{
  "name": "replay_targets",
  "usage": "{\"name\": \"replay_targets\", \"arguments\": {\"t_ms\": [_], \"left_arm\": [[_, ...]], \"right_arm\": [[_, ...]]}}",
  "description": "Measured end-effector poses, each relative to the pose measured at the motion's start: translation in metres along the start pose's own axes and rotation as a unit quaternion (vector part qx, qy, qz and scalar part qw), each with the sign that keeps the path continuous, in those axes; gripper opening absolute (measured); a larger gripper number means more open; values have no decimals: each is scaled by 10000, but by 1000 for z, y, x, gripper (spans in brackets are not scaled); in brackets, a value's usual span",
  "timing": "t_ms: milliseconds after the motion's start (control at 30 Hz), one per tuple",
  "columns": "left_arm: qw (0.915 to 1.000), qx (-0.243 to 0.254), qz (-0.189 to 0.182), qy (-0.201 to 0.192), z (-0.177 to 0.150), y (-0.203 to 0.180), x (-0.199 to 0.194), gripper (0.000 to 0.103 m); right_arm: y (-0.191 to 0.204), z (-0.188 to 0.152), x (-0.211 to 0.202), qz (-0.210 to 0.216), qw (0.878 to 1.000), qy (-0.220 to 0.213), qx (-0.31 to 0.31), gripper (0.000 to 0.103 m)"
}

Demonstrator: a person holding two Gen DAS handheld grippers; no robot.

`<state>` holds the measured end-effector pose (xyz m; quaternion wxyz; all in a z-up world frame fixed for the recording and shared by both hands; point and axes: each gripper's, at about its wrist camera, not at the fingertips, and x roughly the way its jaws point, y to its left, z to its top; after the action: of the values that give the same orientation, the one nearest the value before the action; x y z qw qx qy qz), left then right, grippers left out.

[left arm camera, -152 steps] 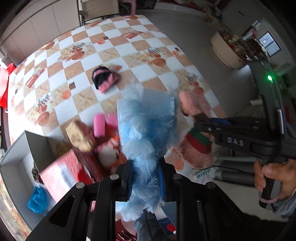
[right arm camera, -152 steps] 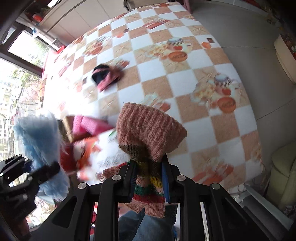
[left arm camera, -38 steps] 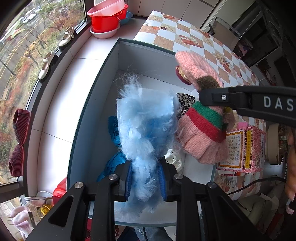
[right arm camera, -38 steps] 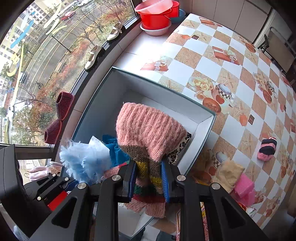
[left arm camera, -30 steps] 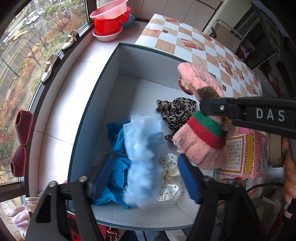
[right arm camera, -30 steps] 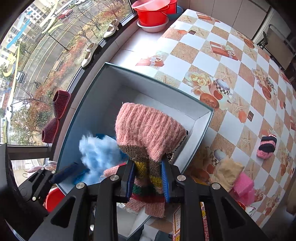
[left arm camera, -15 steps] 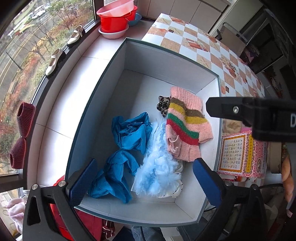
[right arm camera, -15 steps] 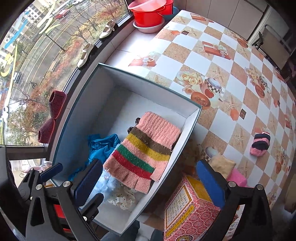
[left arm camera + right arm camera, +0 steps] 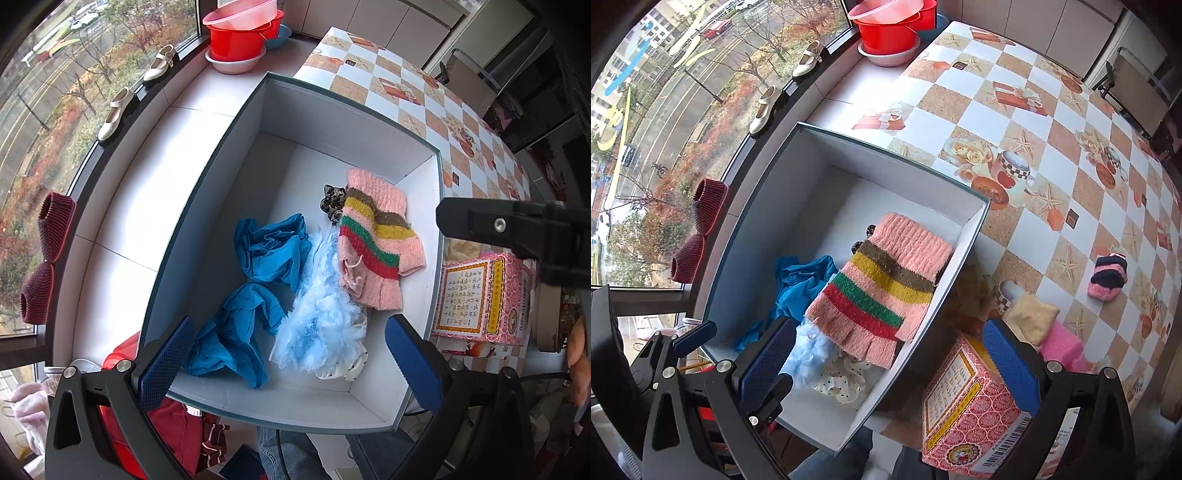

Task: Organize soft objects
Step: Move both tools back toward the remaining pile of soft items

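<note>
A white box with grey walls stands below both grippers. Inside lie a pink striped knit glove, a pale blue fluffy piece, crumpled blue cloth, a leopard scrunchie and a white dotted item. My left gripper hangs open above the box, nothing between its blue pads. My right gripper is open too, over the box's right wall, and its black arm shows in the left wrist view.
A pink patterned carton stands right of the box. On the chequered tablecloth lie a yellow cloth, a pink piece and a pink-and-black sock. Red basins, shoes and slippers line the window sill.
Both grippers opened wide. The blue fluffy piece dropped from the left one and the striped glove from the right one; both now lie in the box.
</note>
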<state>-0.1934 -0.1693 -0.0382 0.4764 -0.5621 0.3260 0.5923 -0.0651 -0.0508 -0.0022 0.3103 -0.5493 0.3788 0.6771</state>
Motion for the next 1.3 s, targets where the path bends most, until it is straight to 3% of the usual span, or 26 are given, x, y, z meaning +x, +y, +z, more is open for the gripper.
{"name": "replay_targets", "arguments": {"t_ms": [867,1100,1300], "left_arm": [[9996,195,181,-45,6,-7,-30,103],[9994,350,60,-61,22,-24,-41,103],[9975,706,28,-67,35,-58,-47,103]], "right_arm": [[6,-10,-42,390,9985,-387,27,102],[-14,-8,-62,550,9963,-604,269,102],[-58,-15,-81,650,9919,-750,789,102]]}}
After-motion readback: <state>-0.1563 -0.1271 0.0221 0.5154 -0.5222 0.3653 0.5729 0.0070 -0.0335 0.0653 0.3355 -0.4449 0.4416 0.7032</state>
